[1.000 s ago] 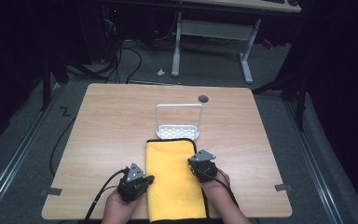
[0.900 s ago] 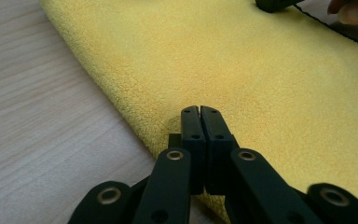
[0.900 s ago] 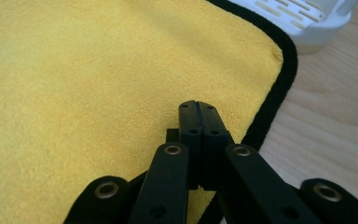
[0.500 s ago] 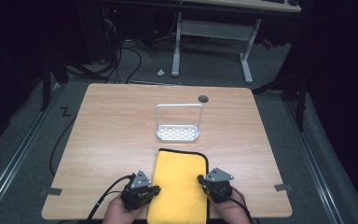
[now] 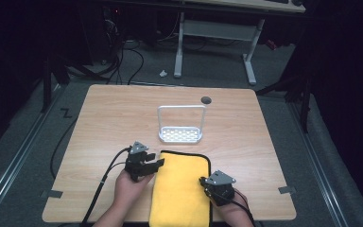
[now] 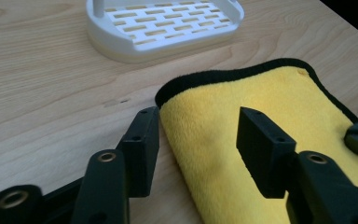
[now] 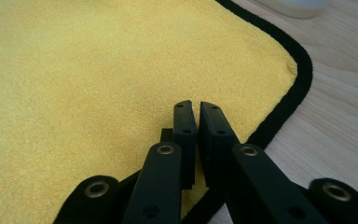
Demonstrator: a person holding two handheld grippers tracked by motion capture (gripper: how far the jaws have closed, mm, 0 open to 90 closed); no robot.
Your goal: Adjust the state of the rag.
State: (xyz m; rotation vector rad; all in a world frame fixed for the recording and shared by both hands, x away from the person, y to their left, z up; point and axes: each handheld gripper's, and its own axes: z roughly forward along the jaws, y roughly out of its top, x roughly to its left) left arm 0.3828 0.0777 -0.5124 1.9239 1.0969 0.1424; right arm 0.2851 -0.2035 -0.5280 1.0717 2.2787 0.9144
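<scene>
Your left tool [image 5: 157, 163] has just slid up to the yellow cloth's [image 5: 179, 189] far-left corner on the table [image 5: 108, 123], jaws just spread wide around its edge. Close low there; your right tool [image 5: 203, 181] stays pinched narrow on the right edge.

**What the frames cut off or hide**

In the high view the near end of the yellow cloth [image 5: 179, 189] runs off the bottom edge, and so do both forearms. The right gripper [image 5: 207, 182] lies under its grey plate there, so its jaws are hidden. In the left gripper view the white rack [image 6: 165, 25] is cut by the top edge and its handle is out of frame. In the right gripper view the cloth runs past the left and top edges, and whether any of it is pinched between the near-closed jaws cannot be told. The small white scrap [image 5: 163, 73] on the floor is too small to identify
</scene>
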